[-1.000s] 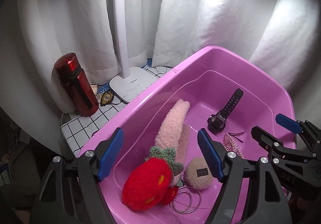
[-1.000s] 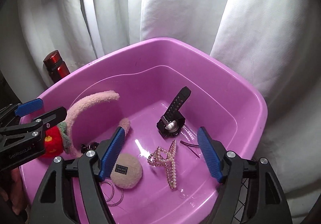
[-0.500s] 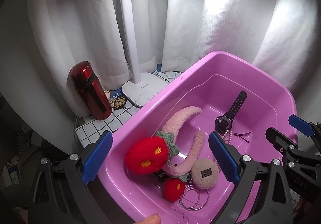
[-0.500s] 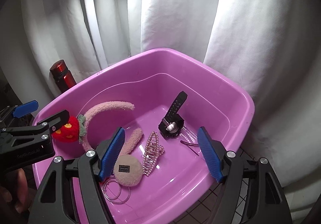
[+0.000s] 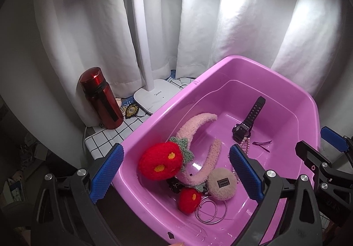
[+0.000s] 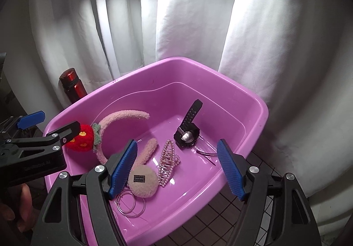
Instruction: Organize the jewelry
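A purple tub holds the accessories: a pink fuzzy headband with red strawberries, a black watch, a pearl hair claw, a beige puff clip, silver hoops and a thin purple pin. My left gripper is open and empty above the tub's near left rim. My right gripper is open and empty above the tub's near side.
A red bottle and a white desk lamp stand on a checked cloth left of the tub. White curtains hang behind. A dark grid surface lies in front of the tub.
Both grippers have pulled back and up from the tub, both open. The headband with the strawberries shifted and now lies inside the tub, away from the left gripper.
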